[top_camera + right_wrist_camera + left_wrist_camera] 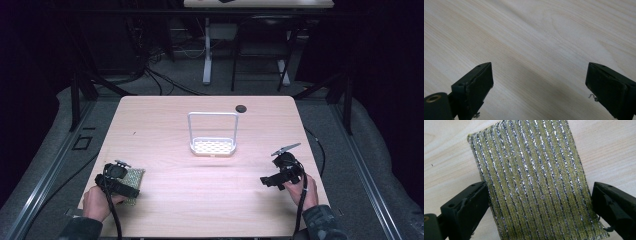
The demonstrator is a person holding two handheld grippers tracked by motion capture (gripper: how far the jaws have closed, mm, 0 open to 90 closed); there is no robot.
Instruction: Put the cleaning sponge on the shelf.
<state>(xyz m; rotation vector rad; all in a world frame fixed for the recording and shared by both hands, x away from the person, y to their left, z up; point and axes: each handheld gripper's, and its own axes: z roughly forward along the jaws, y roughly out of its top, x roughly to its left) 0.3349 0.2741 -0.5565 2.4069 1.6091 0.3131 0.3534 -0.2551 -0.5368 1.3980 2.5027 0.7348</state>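
Note:
A green sponge [134, 179] with glittery silver stripes lies flat near the table's front left corner. My left gripper [125, 188] reaches down over it. In the left gripper view the sponge [531, 182] spans the whole gap, and the left gripper [540, 202] has a pad at each long edge. The sponge does not look squeezed. My right gripper [272, 181] hovers low at the front right, held in a hand. In the right gripper view the right gripper [539, 82] stands wide open over bare wood.
A white perforated tray with a tall wire loop [213, 146] stands at the table's middle. A small black disc [241, 108] sits near the far edge. The wooden table [210, 200] ends close in front of both hands.

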